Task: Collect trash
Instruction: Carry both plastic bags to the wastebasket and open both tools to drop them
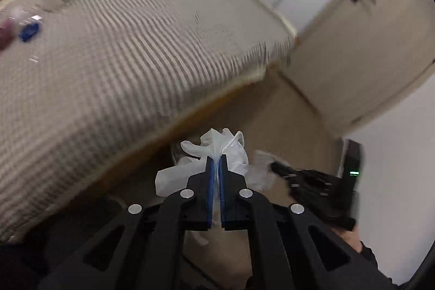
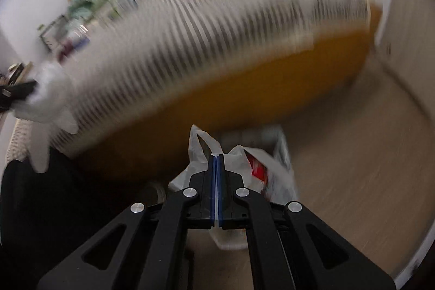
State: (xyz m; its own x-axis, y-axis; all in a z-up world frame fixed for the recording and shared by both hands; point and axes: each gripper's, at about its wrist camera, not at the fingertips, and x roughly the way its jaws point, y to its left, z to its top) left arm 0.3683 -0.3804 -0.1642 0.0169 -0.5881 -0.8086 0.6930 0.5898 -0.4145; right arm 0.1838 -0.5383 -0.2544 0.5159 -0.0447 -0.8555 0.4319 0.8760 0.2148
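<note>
- Left wrist view: left gripper (image 1: 216, 158) clamped tight on a white plastic bag (image 1: 217, 147), held over the floor (image 1: 285, 113) beside the bed (image 1: 122, 59).
- Right gripper (image 2: 216, 158) pinched closed on the bag's handle (image 2: 199, 147).
- Red trash (image 2: 257, 167) shows inside the bag.
- Both views motion-blurred.

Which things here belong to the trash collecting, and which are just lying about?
Part of the job:
- white plastic bag, with red packaging inside
- left gripper, shut on the bag
- right gripper, shut on the bag

Lying about:
- bed with striped cover
- blue item on the bed, blurred
- wardrobe doors
</note>
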